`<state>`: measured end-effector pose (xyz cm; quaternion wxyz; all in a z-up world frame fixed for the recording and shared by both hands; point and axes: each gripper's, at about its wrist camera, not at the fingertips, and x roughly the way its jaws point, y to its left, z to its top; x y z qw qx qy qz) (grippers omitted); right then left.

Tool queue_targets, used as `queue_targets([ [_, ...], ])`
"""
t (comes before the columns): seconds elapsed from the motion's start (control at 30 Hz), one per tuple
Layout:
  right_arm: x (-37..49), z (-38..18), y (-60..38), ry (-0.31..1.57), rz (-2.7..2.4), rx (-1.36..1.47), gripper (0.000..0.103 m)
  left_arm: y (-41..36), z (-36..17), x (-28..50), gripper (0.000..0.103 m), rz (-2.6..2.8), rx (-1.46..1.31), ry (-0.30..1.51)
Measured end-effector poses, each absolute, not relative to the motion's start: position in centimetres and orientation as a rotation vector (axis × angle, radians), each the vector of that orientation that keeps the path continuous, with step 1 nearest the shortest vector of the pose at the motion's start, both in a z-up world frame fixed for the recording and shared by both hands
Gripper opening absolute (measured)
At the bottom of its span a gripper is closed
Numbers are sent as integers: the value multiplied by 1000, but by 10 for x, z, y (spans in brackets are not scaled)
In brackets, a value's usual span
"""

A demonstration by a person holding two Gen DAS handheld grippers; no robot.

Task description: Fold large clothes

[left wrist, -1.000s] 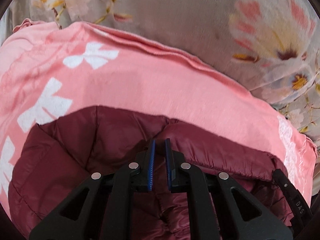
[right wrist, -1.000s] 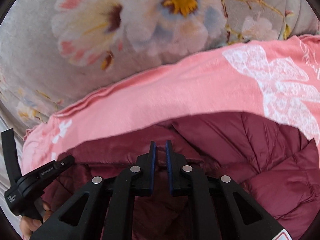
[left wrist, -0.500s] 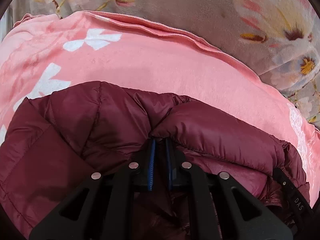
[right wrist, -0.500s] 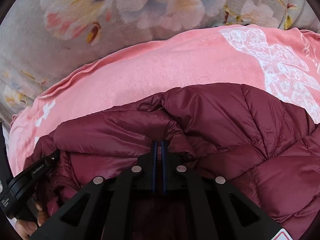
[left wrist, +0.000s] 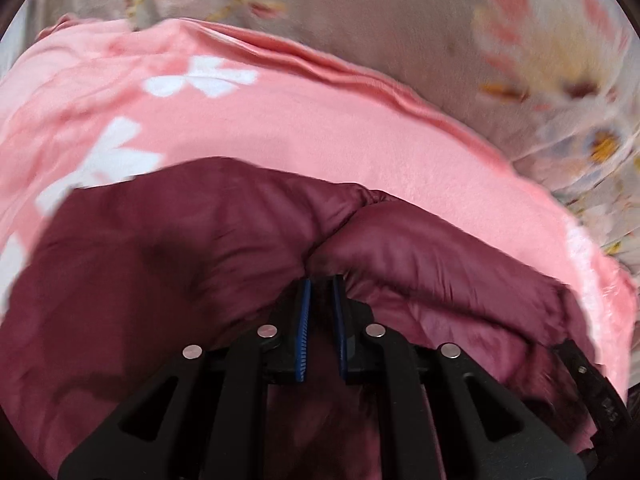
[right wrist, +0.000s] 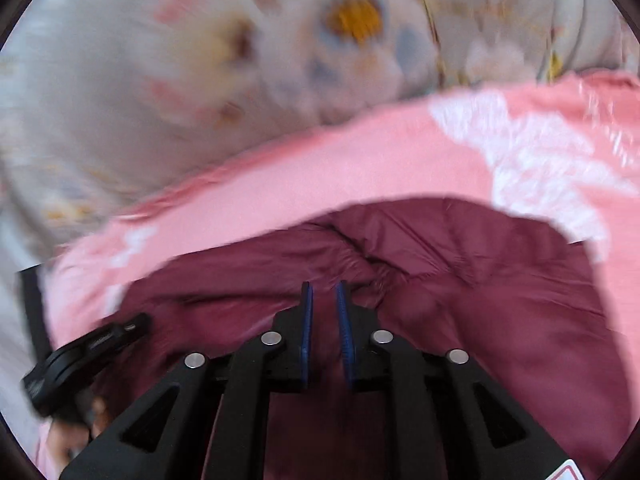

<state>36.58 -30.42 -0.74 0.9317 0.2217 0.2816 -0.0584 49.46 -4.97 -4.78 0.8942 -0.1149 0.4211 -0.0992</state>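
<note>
1. Left wrist view shows my left hand-held gripper with its tip pushed against the rolled edge of the dark red jacket. Its jaws are opening, but the gap stays narrow. Dark red cloth shows in the gap, and I cannot tell if the pads press on it.
2. Right wrist view shows my right hand-held gripper above the same jacket. Its jaws are opening too. Between the blue pads I see only cloth lying lower, so I judge this one has let go.
3. The jacket lies on a pink blanket with white bows, spread over a grey flowered bedcover. It is directly under and ahead of both grippers.
4. The relation that matters: the long axis of the jacket runs across both views, from side to side, and its thick folded edge is the far rim in front of the tips. Both hands are about equally near to it; each gripper shows at the edge of the other's view.
5. Beyond that rim there is a free band of pink blanket, then its hem, then the bedcover. So there is room forward and to both sides for the next fold.
6. The puffy cloth looks slippery; I expect it springs open if released early.
</note>
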Motion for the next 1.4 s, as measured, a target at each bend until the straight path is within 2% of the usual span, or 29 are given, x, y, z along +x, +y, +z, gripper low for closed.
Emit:
queue_targets([
  [0.07, 307, 18, -298, 510, -84, 392, 16, -25, -26, 469, 33, -229, -250, 848],
  [0.1, 283, 26, -296, 487, -62, 381, 23, -12, -15, 456, 39, -240, -257, 833],
  [0.13, 252, 34, -296, 462, -41, 374, 27, 9, -2, 435, 51, -260, -276, 813],
  [0.17, 222, 41, -296, 442, -26, 373, 37, 24, 5, 418, 58, -267, -283, 801],
  [0.2, 182, 47, -297, 418, -10, 372, 45, 39, 11, 401, 58, -270, -283, 792],
  [0.3, 89, 52, -294, 401, -25, 375, 56, 92, 26, 336, 59, -279, -272, 788],
  [0.4, 8, 39, -289, 430, -65, 395, 61, 137, 29, 274, 62, -253, -247, 805],
  [0.43, -13, 32, -287, 445, -86, 404, 61, 149, 28, 255, 66, -243, -244, 815],
  [0.53, -63, 2, -286, 505, -131, 483, 62, 180, 10, 202, 68, -226, -250, 877],
  [0.73, -92, -56, -293, 576, -217, 631, 65, 205, -32, 151, 68, -194, -320, 953],
  [1.0, -70, -90, -300, 616, -245, 727, 65, 209, -58, 153, 68, -163, -413, 948],
  [1.1, -62, -93, -294, 619, -230, 726, 65, 209, -59, 154, 68, -162, -435, 938],
  [1.13, -59, -92, -293, 621, -225, 721, 64, 209, -60, 154, 64, -159, -443, 938],
  [1.17, -58, -92, -292, 620, -221, 719, 60, 208, -59, 155, 55, -165, -450, 941],
  [1.2, -55, -92, -290, 620, -215, 717, 53, 208, -60, 156, 50, -173, -458, 948],
  [1.27, -52, -92, -289, 625, -214, 721, 42, 207, -60, 157, 30, -197, -487, 967],
  [1.33, -51, -93, -288, 620, -217, 733, 30, 205, -57, 155, 19, -209, -502, 971],
  [1.4, -53, -91, -288, 608, -213, 739, 11, 202, -52, 152, 11, -211, -489, 956],
])
